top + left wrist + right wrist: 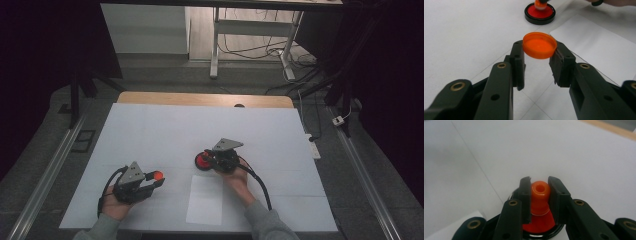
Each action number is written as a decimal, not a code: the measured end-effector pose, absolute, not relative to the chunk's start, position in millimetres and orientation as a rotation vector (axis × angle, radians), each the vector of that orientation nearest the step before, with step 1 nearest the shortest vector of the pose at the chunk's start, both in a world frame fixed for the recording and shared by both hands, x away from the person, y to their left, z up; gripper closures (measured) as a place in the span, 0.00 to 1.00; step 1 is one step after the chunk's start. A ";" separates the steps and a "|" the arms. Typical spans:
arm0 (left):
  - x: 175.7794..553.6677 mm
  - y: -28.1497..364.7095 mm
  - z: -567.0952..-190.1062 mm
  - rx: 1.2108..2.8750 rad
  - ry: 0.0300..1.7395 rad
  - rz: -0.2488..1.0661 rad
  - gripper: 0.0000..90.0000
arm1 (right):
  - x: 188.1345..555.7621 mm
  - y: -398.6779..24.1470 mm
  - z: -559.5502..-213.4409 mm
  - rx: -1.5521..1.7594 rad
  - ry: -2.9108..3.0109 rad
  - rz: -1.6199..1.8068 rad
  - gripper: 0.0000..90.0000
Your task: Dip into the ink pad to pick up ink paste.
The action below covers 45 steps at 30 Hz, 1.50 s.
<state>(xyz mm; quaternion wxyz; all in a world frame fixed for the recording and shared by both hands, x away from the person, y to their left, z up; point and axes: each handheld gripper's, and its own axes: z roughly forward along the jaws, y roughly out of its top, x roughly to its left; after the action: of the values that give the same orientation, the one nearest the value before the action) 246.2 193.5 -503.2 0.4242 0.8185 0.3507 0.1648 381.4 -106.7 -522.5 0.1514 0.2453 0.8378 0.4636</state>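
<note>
Holding stamp (539, 195) on ink pad (539, 13)

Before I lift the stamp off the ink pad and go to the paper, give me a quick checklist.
1. Right gripper shut on the orange stamp: ok.
2. Stamp face on the red ink pad: ok.
3. Left gripper shut on the orange cap, clear of the pad: ok.
4. White paper sheet flat between both hands: ok.
5. Stamp face evenly inked: cannot tell.

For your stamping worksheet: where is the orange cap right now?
The orange cap sits clamped in the left gripper, above the table left of the paper sheet.
</note>
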 end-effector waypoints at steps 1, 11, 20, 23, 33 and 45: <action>246.3 193.7 -503.2 2.047 0.877 0.412 0.73 | 381.3 -108.6 -518.7 0.707 2.388 1.368 0.81; 245.9 194.0 -502.5 2.046 0.875 0.413 0.73 | 377.7 -119.3 -502.6 0.720 2.363 1.444 0.81; 246.4 194.1 -503.3 2.047 0.878 0.411 0.73 | 375.2 -125.7 -495.6 0.722 2.346 1.473 0.81; 246.6 194.3 -503.5 2.048 0.878 0.410 0.73 | 373.7 -126.4 -494.4 0.723 2.347 1.476 0.81; 247.3 195.3 -504.1 2.048 0.883 0.406 0.73 | 369.8 -129.0 -490.5 0.717 2.347 1.492 0.81; 247.7 196.2 -504.2 2.045 0.885 0.407 0.73 | 360.5 -137.4 -480.8 0.708 2.330 1.527 0.81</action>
<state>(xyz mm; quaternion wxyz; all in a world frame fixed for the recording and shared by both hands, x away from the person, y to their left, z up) 247.7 196.2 -504.2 0.4245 0.8175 0.3537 0.1625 360.5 -137.4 -480.8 0.1331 0.2441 0.8035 0.5264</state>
